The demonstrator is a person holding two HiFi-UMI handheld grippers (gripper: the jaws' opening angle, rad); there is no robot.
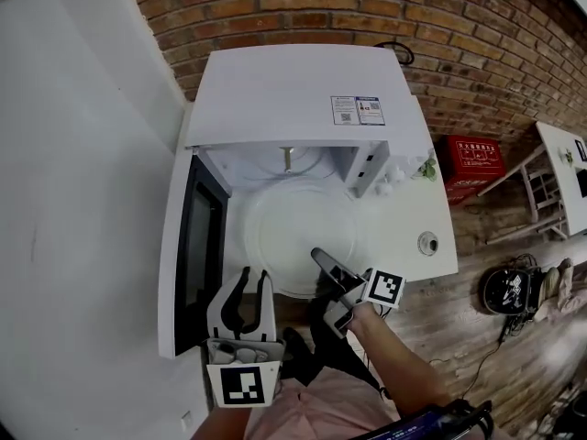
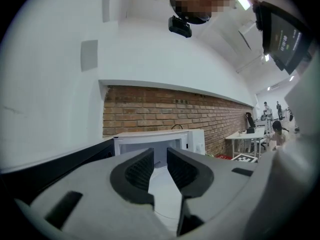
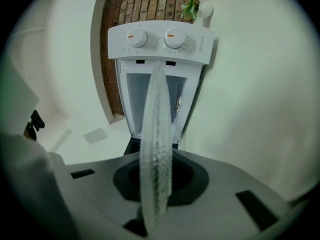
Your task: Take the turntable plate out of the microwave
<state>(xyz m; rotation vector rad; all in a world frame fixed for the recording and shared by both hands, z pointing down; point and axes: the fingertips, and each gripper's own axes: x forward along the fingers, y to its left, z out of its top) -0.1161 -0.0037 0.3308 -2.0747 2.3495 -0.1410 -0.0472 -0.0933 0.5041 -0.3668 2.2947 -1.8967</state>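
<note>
Head view: overhead, facing steeply down on microwave (image 1: 293,90) and surface (image 1: 438,211).
Left gripper view: low, level, looking along its fingers (image 2: 137,171) into the open microwave, near.
Right gripper view: rolled sideways, close to microwave front, plate (image 3: 156,149) edge-on at centre.
Shared by all: microwave, brick wall (image 1: 385,12).

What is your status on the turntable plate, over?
Right gripper shut on turntable plate rim. Left gripper open, empty. Plate out in front of open microwave. Door swung left, nothing blocking.
</note>
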